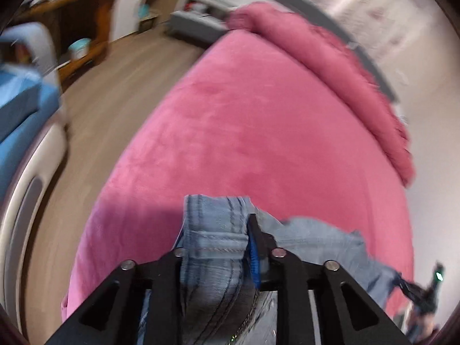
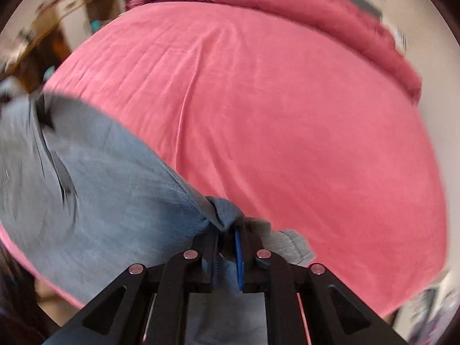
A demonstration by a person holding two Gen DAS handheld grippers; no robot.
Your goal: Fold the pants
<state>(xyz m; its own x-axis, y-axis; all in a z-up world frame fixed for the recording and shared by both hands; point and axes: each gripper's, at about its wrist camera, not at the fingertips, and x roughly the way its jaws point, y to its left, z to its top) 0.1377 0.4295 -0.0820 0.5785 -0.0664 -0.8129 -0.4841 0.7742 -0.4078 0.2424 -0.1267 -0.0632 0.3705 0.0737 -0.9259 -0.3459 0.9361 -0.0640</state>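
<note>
Pink bedding (image 1: 244, 132) covers the bed that fills both views, with a darker pink rolled blanket (image 1: 330, 66) along its far edge from 12 to 3 o'clock in the left wrist view. Light blue denim pants (image 1: 215, 230) hang at 6 o'clock in that view, lifted off the bedding; a stitched waistband section with a belt loop sits between the fingers of the left gripper (image 1: 215, 247), which are clamped on the denim, a blue pad showing on the right-hand finger. From there the fabric trails toward 4 o'clock. In the right wrist view the pants (image 2: 95, 189) spread as a broad grey-blue sheet from 9 o'clock down to 6 o'clock, gathering into a bunched knot of cloth at the tips of the right gripper (image 2: 227, 238). Its fingers stand close together, pinched on that bunched denim, blue pads visible on the inner faces. Beyond the bed, the left wrist view shows a wooden floor (image 1: 109, 86) at 10 o'clock, a brown wooden shelf unit (image 1: 77, 28) at 11 o'clock and a blue-and-white object (image 1: 26, 109) at 9 o'clock, all motion-blurred.
</note>
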